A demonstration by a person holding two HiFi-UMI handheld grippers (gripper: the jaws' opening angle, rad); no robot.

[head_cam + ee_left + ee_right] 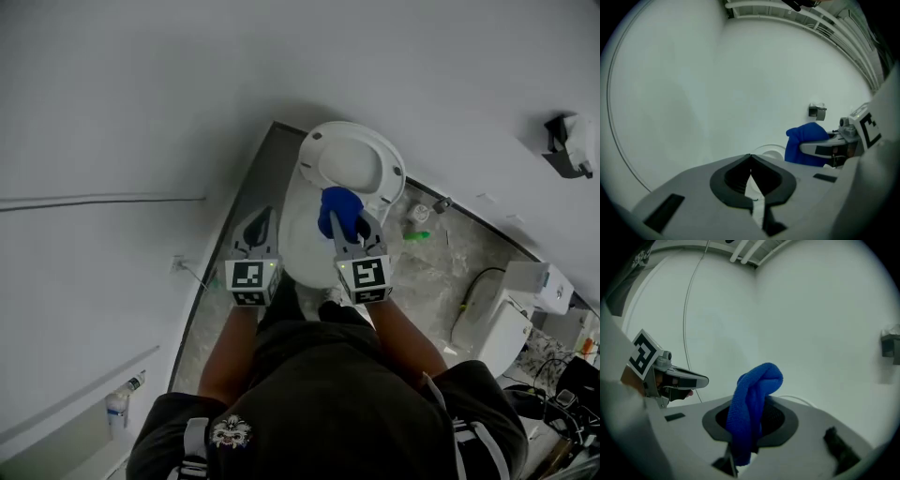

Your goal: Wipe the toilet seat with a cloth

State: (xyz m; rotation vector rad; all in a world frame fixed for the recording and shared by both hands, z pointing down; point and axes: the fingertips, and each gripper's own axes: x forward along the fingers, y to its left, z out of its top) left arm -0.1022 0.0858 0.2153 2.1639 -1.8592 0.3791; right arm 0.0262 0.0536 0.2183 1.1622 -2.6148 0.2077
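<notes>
Cloth (754, 399) was pinched in my right gripper (349, 225) above the toilet seat (302, 246), seemingly unwiped; left gripper (257, 223) closed on nothing.

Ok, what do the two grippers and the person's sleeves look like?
Both the left gripper and right gripper have grey bodies, black-lined jaws and a cube with black-and-white square markers at the back. The person wears a dark short-sleeved top with a small white emblem.
</notes>
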